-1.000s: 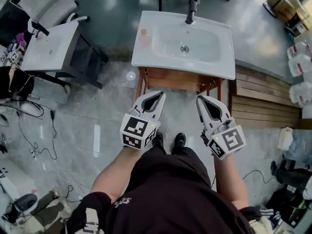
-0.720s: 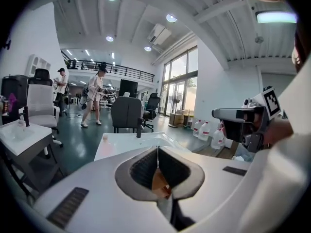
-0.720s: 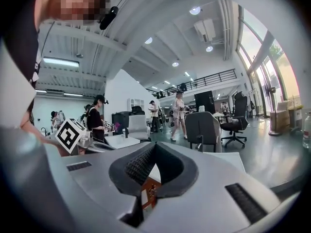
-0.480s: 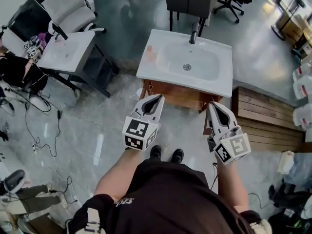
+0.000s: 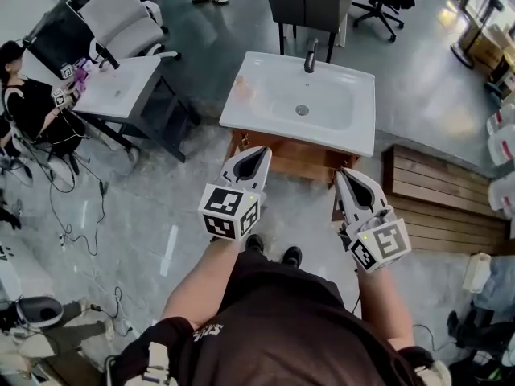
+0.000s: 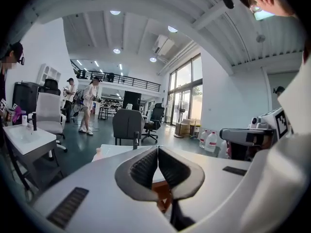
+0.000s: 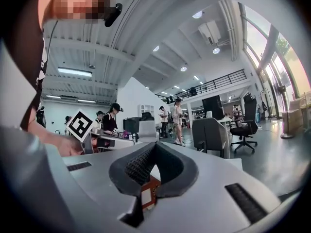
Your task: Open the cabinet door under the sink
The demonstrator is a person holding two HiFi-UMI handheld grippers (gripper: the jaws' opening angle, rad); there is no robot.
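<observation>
Both hand-held grippers are hovering side by side before the brown wooden cabinet (image 5: 291, 153) under the white rectangular ceramic sink (image 5: 358, 135), near its front and apart from it. The cabinet door is not showing apart from that front. The left gripper (image 5: 261, 152) and right gripper (image 5: 343, 175) are pressing their jaws together on nothing. The basin is showing a metal drain (image 5: 302, 110). A dark faucet (image 5: 309, 55) is standing at the back rim, and a blurred pinkish object (image 5: 244, 87) is sitting on the left rim.

Grey chair (image 5: 310, 0) far side; wooden pallet (image 5: 438, 201) right; seated person (image 5: 30, 107), white table (image 5: 121, 87) left.
</observation>
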